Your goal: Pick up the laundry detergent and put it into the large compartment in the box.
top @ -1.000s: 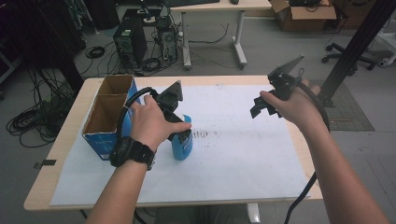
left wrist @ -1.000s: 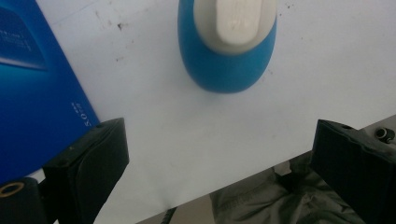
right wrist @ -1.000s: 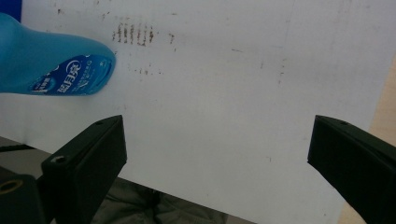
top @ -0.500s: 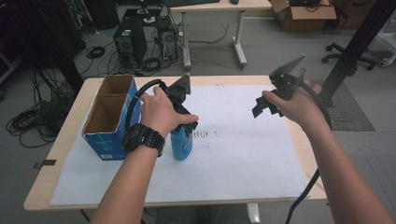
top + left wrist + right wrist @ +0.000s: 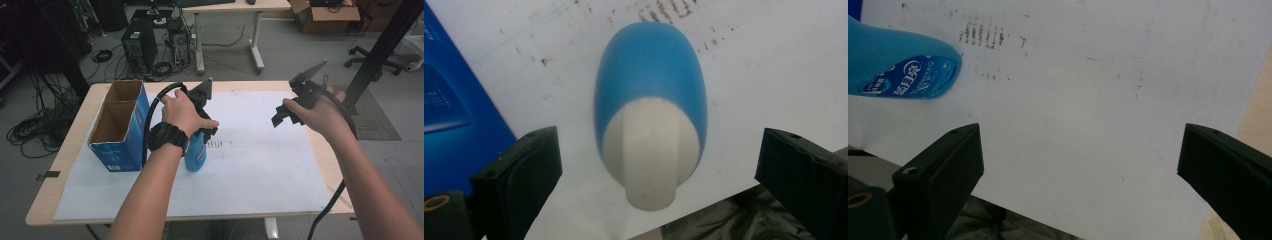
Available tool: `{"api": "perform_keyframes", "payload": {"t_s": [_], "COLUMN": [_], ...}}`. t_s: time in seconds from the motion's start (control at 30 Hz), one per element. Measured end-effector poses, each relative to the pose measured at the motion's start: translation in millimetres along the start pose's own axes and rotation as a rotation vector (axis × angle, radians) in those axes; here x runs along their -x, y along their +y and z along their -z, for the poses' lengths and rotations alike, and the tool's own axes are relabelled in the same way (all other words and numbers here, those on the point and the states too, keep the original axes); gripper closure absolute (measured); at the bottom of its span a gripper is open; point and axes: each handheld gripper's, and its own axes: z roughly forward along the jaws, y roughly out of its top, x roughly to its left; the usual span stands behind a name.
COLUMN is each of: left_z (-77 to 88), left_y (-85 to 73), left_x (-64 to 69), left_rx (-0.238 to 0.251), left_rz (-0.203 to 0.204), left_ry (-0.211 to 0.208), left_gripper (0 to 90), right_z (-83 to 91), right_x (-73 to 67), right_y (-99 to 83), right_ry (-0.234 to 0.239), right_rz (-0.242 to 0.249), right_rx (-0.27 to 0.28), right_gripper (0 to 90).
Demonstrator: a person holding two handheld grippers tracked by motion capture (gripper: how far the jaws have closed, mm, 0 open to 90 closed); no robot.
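Note:
A blue bottle (image 5: 196,156) with a white cap (image 5: 651,150) stands upright on the white paper, just right of the blue box. My left gripper (image 5: 206,131) hangs straight above it, open. In the left gripper view (image 5: 656,145) the jaws stand wide on either side of the cap without touching it. My right gripper (image 5: 284,116) is held in the air over the right part of the paper, open and with nothing between its jaws (image 5: 1080,145). In the right gripper view the labelled bottle (image 5: 898,70) lies far off at the upper left.
An open-topped blue cardboard box (image 5: 120,132) with two compartments stands at the table's left, close to the bottle. A stained white paper sheet (image 5: 260,165) covers most of the wooden table (image 5: 62,165). A black cable (image 5: 155,107) loops over the left hand.
My left hand and gripper have shifted right and a little away from the box, over the bottle. The bottle has stayed where it stood. The right gripper has hardly moved.

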Motion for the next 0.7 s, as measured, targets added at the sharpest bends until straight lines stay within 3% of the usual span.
{"api": "perform_keyframes", "payload": {"t_s": [0.27, 0.7], "left_z": [-8.0, -23.8], "left_y": [6.7, 11.1], "left_x": [0.1, 2.2], "left_rx": [-0.008, -0.036], "left_rz": [-0.001, -0.006], "left_ry": [0.020, 0.016], "left_gripper": [5.0, 5.1], "right_z": [-5.6, -14.0], "right_x": [3.9, 10.6], "right_y": [-1.5, -3.2], "right_ry": [0.004, 0.015], "right_rz": [0.003, 0.000], "right_rx": [-0.002, -0.007], "right_gripper": [4.6, 4.6]}}
